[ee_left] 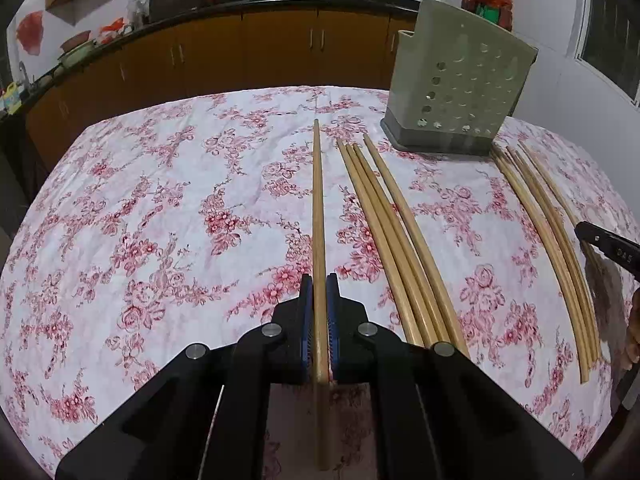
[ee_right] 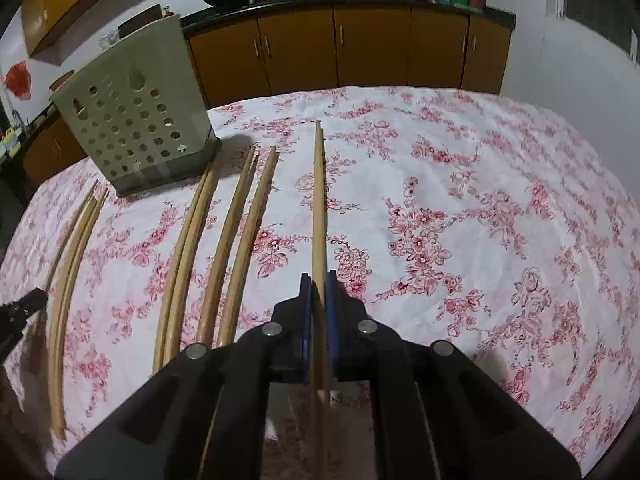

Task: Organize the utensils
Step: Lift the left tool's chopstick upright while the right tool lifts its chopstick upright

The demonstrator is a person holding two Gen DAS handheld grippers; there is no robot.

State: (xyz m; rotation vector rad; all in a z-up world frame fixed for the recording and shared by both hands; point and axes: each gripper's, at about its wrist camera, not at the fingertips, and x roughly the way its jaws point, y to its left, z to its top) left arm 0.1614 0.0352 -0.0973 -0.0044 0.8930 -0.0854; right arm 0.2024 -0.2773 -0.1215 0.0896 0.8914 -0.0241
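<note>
Now both grippers, left gripper (ee_left: 319, 284) and right gripper (ee_right: 319, 282), each clamped on chopsticks.

Pale letters, seemingly "OAS", on the black right gripper (ee_left: 612, 250) at frame edge, nothing else legible

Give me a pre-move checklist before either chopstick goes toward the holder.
1. Left hand-held gripper shut on a chopstick: ok, the stick sits between the blue pads.
2. Right hand-held gripper shut on its chopstick: ok; whether it pinches one stick or two, cannot tell.
3. Perforated holder upright on the floral tablecloth: ok.
4. Holder's top opening free: cannot tell, neither view looks into it.
5. Loose chopsticks clear of the held sticks: ok, they lie apart on the cloth.
6. Held sticks lifted off the cloth: cannot tell.
</note>
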